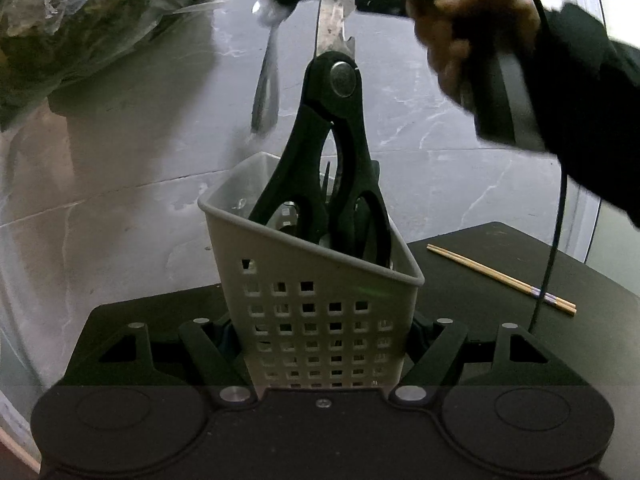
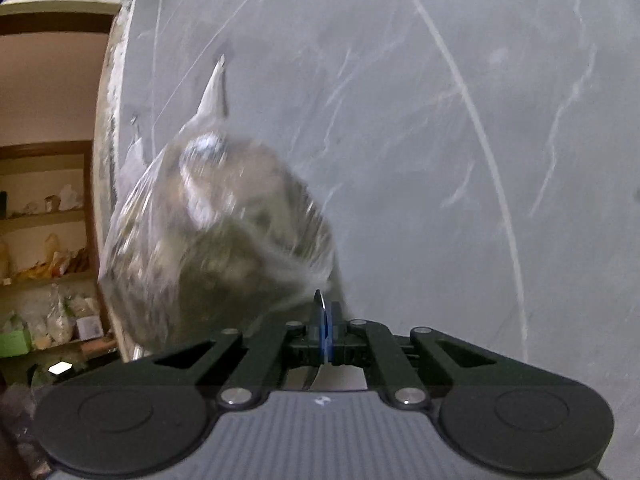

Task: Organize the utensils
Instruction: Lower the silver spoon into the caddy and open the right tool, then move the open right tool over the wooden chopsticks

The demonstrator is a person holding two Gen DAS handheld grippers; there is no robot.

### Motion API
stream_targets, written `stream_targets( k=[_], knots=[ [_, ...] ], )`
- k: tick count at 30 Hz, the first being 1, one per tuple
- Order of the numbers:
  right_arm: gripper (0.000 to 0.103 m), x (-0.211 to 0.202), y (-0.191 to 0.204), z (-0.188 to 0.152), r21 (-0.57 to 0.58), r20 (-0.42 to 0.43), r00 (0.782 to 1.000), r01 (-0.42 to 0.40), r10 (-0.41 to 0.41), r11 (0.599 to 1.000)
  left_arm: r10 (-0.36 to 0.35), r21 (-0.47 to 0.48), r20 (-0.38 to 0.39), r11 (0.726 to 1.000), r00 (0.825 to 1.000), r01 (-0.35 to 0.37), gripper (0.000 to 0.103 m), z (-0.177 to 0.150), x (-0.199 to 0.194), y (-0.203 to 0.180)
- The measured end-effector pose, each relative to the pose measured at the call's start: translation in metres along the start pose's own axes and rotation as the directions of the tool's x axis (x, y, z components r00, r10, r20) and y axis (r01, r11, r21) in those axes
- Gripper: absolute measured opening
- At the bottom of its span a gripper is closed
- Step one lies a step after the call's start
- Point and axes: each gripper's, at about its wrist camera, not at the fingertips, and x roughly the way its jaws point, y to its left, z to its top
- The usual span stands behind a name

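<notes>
Left tool (image 1: 320, 344) clamping unlabelled grey caddy (image 1: 316, 280)

You see a pale grey matt plastic holder with square perforations (image 1: 316, 304), black matt plastic-handled scissors with dull, spotted steel blades (image 1: 336, 80), and a shiny polished metal spoon (image 1: 266, 80). The light wooden chopsticks (image 1: 500, 278) lie on a black matt desk (image 1: 500, 248). The clear crinkled plastic bag (image 1: 80, 12) looks glossy.

wall: grey marble slabs (image 2: 440, 120) | shelves: stocked alcove (image 2: 44, 240) left of right tongs | surface: black tabletop (image 1: 480, 272)
</notes>
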Motion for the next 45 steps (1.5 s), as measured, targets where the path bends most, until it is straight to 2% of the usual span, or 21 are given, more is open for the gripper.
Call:
stream_targets(
  k=[7,15,20,22,24,25,27,31,32,33,35,36,39,42,45],
  knots=[
    [0.002,-0.018,0.026,-0.025,-0.167,-0.083,0.996,-0.024,0.010,0.986,-0.006,-0.002,-0.001,1.000,1.000,0.006,0.077,-0.001,0.000,0.001],
    [0.002,-0.022,0.033,-0.033,-0.155,-0.205,0.979,-0.050,0.017,0.987,-0.013,-0.022,0.004,1.000,1.000,0.013,0.077,-0.001,0.001,0.004],
    [0.007,-0.030,0.031,-0.036,-0.145,-0.234,0.971,-0.074,0.039,0.987,-0.029,-0.012,0.006,1.000,1.000,0.029,0.077,-0.001,0.001,0.009],
    [0.016,-0.033,0.030,-0.036,-0.137,-0.227,0.974,-0.058,0.025,0.989,-0.037,-0.008,0.006,0.999,0.999,0.037,0.077,-0.002,0.002,0.011],
    [0.033,-0.038,0.027,-0.037,-0.121,-0.215,0.977,-0.029,0.002,0.992,-0.041,-0.001,0.005,0.999,0.999,0.041,0.077,-0.002,0.001,0.012],
    [0.036,-0.043,0.025,-0.037,-0.111,-0.205,0.979,-0.015,-0.009,0.994,-0.044,0.003,0.004,0.999,0.999,0.044,0.077,-0.001,0.002,0.012],
    [0.054,-0.053,0.020,-0.035,-0.093,-0.191,0.980,0.032,-0.050,0.995,-0.048,0.002,0.005,0.999,0.999,0.048,0.077,-0.001,0.003,0.013],
    [0.080,-0.084,0.002,-0.032,-0.065,-0.211,0.964,0.154,-0.164,0.986,-0.050,-0.012,0.004,0.999,0.999,0.050,0.077,-0.002,0.003,0.014],
    [0.090,-0.094,-0.004,-0.032,-0.068,-0.228,0.954,0.184,-0.195,0.981,-0.049,-0.012,0.002,0.999,0.999,0.049,0.077,-0.002,0.003,0.013],
    [0.096,-0.105,-0.010,-0.032,-0.075,-0.250,0.943,0.210,-0.222,0.975,-0.047,-0.012,0.001,0.999,0.999,0.047,0.077,-0.001,0.003,0.013],
    [0.103,-0.127,-0.026,-0.034,-0.084,-0.308,0.910,0.265,-0.278,0.961,-0.042,-0.008,-0.002,0.999,0.999,0.042,0.077,0.000,0.003,0.013],
    [0.103,-0.136,-0.033,-0.036,-0.087,-0.337,0.892,0.289,-0.301,0.953,-0.039,-0.008,-0.003,0.999,0.999,0.039,0.077,0.000,0.003,0.012],
    [0.103,-0.158,-0.061,-0.049,-0.106,-0.440,0.815,0.369,-0.377,0.923,-0.024,-0.001,-0.003,1.000,1.000,0.024,0.077,0.000,0.004,0.008],
    [0.103,-0.166,-0.087,-0.070,-0.148,-0.575,0.696,0.429,-0.430,0.891,-0.012,0.004,-0.003,1.000,1.000,0.012,0.077,0.000,0.004,0.004],
    [0.103,-0.169,-0.104,-0.090,-0.213,-0.690,0.590,0.389,-0.420,0.896,-0.004,0.000,-0.007,1.000,1.000,0.004,0.077,0.001,0.004,0.001]
  ],
)
